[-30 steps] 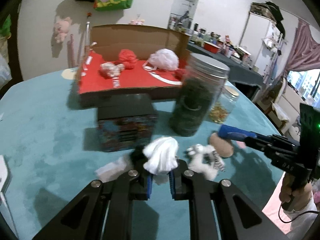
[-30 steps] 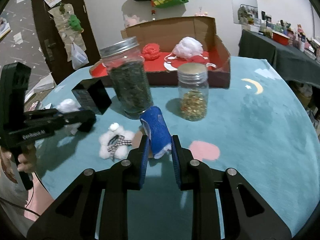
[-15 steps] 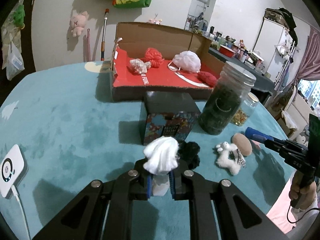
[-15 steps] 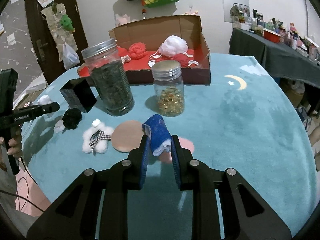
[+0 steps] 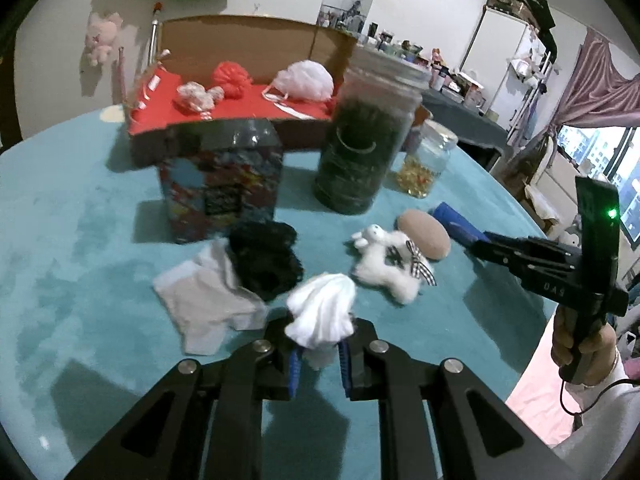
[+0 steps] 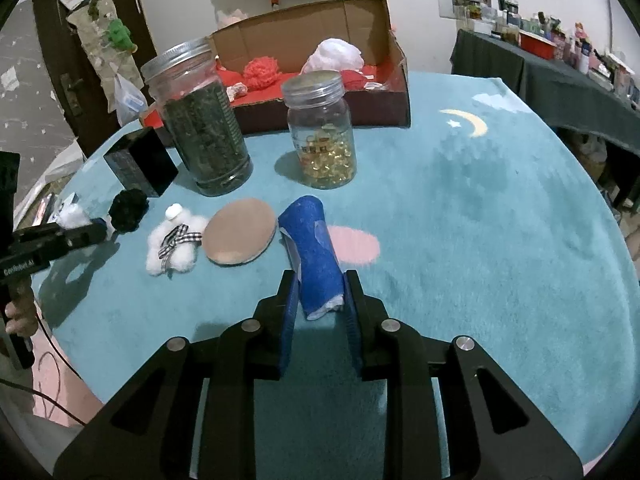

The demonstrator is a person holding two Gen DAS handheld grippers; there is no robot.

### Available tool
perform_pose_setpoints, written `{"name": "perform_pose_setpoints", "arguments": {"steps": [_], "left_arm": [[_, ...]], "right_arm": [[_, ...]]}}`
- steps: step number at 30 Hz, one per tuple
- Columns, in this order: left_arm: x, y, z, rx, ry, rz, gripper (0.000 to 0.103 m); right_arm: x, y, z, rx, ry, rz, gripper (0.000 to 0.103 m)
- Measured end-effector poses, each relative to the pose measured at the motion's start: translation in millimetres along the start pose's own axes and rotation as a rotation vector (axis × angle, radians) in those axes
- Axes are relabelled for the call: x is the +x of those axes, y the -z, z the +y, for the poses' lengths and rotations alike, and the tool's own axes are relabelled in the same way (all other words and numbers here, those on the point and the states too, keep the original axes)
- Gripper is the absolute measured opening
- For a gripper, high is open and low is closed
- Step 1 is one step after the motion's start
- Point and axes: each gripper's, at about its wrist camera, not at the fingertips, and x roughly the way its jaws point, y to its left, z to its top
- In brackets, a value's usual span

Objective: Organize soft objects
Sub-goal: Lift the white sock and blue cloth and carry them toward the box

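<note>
My left gripper point(image 5: 318, 354) is shut on a white cloth wad point(image 5: 322, 312), held low over the teal table. My right gripper point(image 6: 320, 300) is shut on a blue rolled cloth point(image 6: 314, 252) and also shows in the left wrist view point(image 5: 460, 230). On the table lie a white plush toy with a checked bow point(image 5: 390, 264) point(image 6: 174, 246), a tan round pad point(image 5: 424, 232) point(image 6: 240, 236), a black fuzzy ball point(image 5: 264, 258) point(image 6: 128, 210) and a grey-white cloth point(image 5: 208, 304). A cardboard box with red lining point(image 5: 224, 116) point(image 6: 320, 60) holds red and white soft items.
A tall jar of dark green contents point(image 5: 364, 144) point(image 6: 200, 128), a small jar of yellow capsules point(image 5: 424, 164) point(image 6: 324, 136) and a colourful black-topped box point(image 5: 220, 184) point(image 6: 140, 162) stand between the soft items and the cardboard box.
My left gripper has swung back right and closer to the table items, still holding the white wad. My right gripper has drawn back a little with the blue roll.
</note>
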Motion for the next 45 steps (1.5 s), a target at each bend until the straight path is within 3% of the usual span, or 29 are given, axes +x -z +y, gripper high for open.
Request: {"name": "perform_pose_setpoints", "arguments": {"steps": [3,4,5,7,10,16,18,19,21,24,35,45], "left_arm": [[4.2,2.9,-2.2,0.002,-0.001,0.007,0.021],[4.6,3.3,-2.2,0.002,0.000,0.006,0.022],[4.2,3.7,-2.2,0.002,0.006,0.004,0.025],[3.0,4.1,-2.1,0.002,0.011,0.000,0.030],[1.1,5.4,-2.8,0.007,0.008,-0.008,0.039],[1.4,5.6,-2.8,0.014,-0.003,-0.012,0.037],[1.0,5.4,-4.2,0.027,-0.011,-0.014,0.013],[0.7,5.2,-4.5,0.027,-0.004,-0.011,0.013],[-1.7,4.7,-5.8,0.033,-0.002,-0.017,0.013],[-6.8,1.6,-9.8,0.053,0.006,-0.033,0.013],[-23.6,-10.7,13.6,-0.005,-0.018,-0.064,0.013],[-40.0,-24.2,65.1,-0.052,-0.132,-0.060,0.013]], "right_arm": [[1.2,-0.9,3.7,-0.035,0.036,0.000,0.029],[2.0,-1.4,4.1,-0.042,0.041,0.003,0.038],[2.5,-1.6,4.3,-0.046,0.043,0.002,0.062],[0.3,-2.3,5.2,-0.054,0.041,-0.021,0.075],[1.9,-6.9,7.7,-0.075,0.055,-0.021,0.075],[11.0,-16.0,14.6,-0.119,0.064,-0.006,0.075],[15.8,-17.2,16.9,-0.133,0.061,0.008,0.075],[17.9,-16.7,17.6,-0.138,0.056,0.015,0.073],[20.8,-15.0,18.6,-0.142,0.044,0.025,0.041],[17.2,-13.8,17.7,-0.134,0.030,0.008,0.021],[4.9,-19.9,17.0,-0.105,-0.001,-0.032,0.021],[9.4,-32.5,-4.7,-0.098,0.033,-0.006,0.021]]}}
